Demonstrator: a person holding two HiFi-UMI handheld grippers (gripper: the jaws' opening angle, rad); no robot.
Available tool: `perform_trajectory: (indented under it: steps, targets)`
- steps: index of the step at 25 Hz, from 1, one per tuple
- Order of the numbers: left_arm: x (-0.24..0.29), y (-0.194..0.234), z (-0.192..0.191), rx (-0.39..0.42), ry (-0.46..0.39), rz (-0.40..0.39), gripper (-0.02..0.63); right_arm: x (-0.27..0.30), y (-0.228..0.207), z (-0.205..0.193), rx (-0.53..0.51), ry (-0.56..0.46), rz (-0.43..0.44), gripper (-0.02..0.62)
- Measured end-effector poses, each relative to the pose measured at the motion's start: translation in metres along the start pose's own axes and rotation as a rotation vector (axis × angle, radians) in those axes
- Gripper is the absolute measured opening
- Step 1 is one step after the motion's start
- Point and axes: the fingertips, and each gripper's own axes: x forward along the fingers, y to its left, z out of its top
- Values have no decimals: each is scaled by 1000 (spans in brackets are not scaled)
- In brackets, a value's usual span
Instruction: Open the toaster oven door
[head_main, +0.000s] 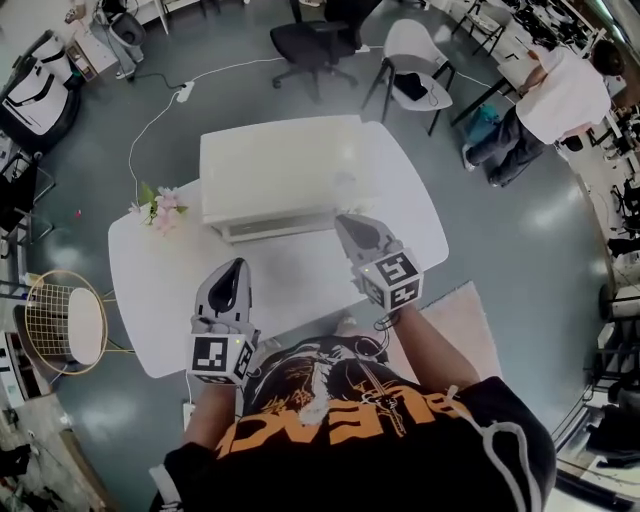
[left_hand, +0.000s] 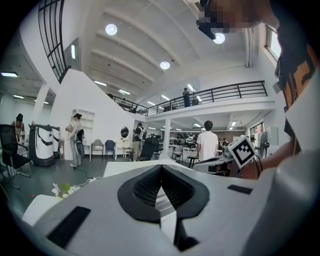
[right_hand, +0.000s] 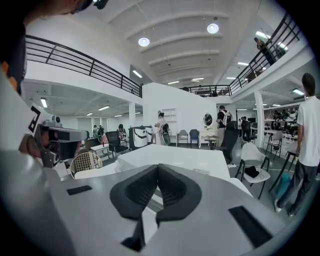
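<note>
The toaster oven (head_main: 280, 170) is a white box in the middle of the white table (head_main: 160, 290), with its front face (head_main: 270, 228) turned toward me. My left gripper (head_main: 236, 264) hovers over the table, short of the oven's front and to its left. Its jaws are shut with nothing in them. My right gripper (head_main: 343, 218) is also shut and empty, with its tip at the right end of the oven's front. In the left gripper view the black pads (left_hand: 145, 190) meet in front of the oven (left_hand: 125, 166). In the right gripper view the oven's top (right_hand: 180, 157) lies just beyond the closed pads (right_hand: 172, 187).
A small bunch of flowers (head_main: 158, 208) lies on the table left of the oven. A wire-backed chair (head_main: 65, 320) stands at the left. A black chair (head_main: 315, 45) and a white chair (head_main: 415, 60) stand behind the table. A person (head_main: 560, 95) sits at the far right.
</note>
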Motion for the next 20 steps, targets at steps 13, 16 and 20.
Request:
perform_trajectory:
  steps: [13,16,20]
  targets:
    - [48,79,-105,-1,380,83,106,-17,19,10,-27,-40,45,14]
    - [55,98,-112,3,428,145,112,-20,22,11,-29,-43,51,14]
    - [63,110,-124,-63,481,145,112,-23,24,10,-25,-42,52,14]
